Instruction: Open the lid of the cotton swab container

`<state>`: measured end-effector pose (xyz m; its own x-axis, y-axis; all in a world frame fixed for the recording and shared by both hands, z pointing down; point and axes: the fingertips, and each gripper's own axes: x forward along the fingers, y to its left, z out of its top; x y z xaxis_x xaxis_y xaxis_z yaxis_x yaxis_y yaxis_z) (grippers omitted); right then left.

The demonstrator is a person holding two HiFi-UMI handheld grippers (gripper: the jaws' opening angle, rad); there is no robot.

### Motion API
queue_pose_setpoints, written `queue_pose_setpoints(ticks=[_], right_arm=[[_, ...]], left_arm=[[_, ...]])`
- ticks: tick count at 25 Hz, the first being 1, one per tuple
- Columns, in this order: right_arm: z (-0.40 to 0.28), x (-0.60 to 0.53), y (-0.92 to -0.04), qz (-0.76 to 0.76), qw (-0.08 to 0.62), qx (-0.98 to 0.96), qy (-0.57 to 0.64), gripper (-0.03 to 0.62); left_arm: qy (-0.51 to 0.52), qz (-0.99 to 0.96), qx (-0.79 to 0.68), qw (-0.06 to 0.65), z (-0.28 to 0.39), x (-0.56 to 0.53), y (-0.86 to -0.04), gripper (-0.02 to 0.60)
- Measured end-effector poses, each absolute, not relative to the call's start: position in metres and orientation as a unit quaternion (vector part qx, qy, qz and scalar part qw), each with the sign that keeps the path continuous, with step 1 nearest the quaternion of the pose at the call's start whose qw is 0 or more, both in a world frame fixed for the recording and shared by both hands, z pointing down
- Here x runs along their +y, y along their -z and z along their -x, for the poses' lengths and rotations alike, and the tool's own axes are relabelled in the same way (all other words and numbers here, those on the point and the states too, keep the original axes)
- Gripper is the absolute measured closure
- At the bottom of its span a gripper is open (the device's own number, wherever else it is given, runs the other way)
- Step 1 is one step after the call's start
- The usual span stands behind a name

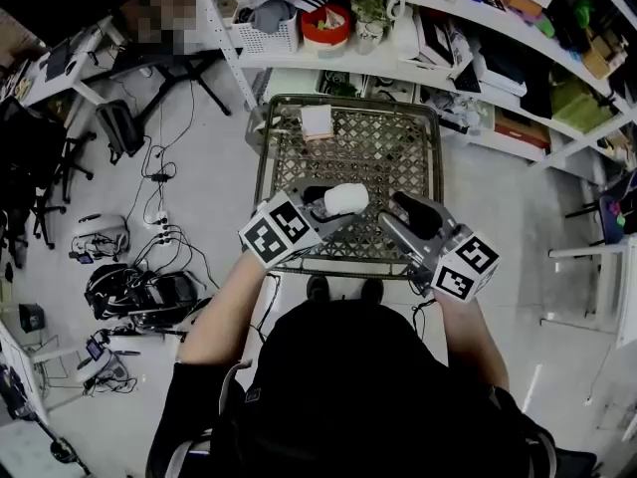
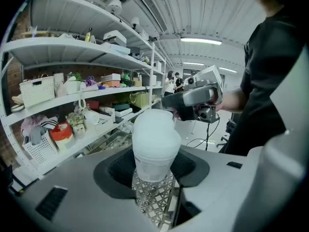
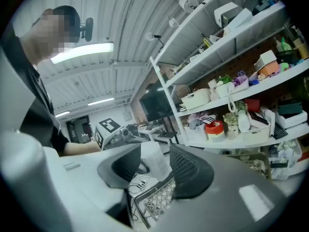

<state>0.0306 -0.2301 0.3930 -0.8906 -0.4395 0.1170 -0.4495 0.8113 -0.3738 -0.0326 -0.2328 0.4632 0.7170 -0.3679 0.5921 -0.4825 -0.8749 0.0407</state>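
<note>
- The person's black shirt (image 1: 348, 366) fills the bottom of the head view, with both forearms reaching forward from it over a metal mesh cart (image 1: 383, 147).
- The left gripper (image 1: 333, 207) is clamped on the cotton swab container (image 1: 348, 198). In the left gripper view its two dark pads press on the lower body from either side, and the frosted white lid end stands free beyond them.
- The container is held in the air above the cart and does not rest on the mesh. The lid looks closed, so I judge the opening is not yet done.
- The right gripper (image 1: 403, 207) has its jaws wide apart with nothing clamped. Its own view shows the container framed in the gap but out ahead of the pads, not touching them.
- Key relation: the container's long axis runs from the left gripper's pads out toward the right gripper, lid end first. The right gripper is therefore the free one facing the lid, near it but apart.
- Count: one container, one lid, two grippers, one cart.
</note>
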Motion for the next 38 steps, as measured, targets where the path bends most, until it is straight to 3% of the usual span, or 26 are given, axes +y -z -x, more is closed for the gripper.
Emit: queue_pose_setpoints(ticks=[9, 25, 38], right_arm=[[-0.044, -0.209, -0.369, -0.125, 0.039, -0.984, -0.121, 0.335], [-0.037, -0.182, -0.368, -0.045, 0.098, -0.994, -0.017, 0.355], [-0.031, -0.185, -0.344, -0.058, 0.045, -0.997, -0.023, 0.362]], left_arm=[[-0.306, -0.937, -0.152, 0.077, -0.037, -0.21, -0.434, 0.382], [-0.318, -0.944, -0.054, 0.061, -0.065, -0.184, -0.42, 0.382], [-0.298, -0.951, -0.075, 0.028, -0.056, -0.189, -0.422, 0.356]])
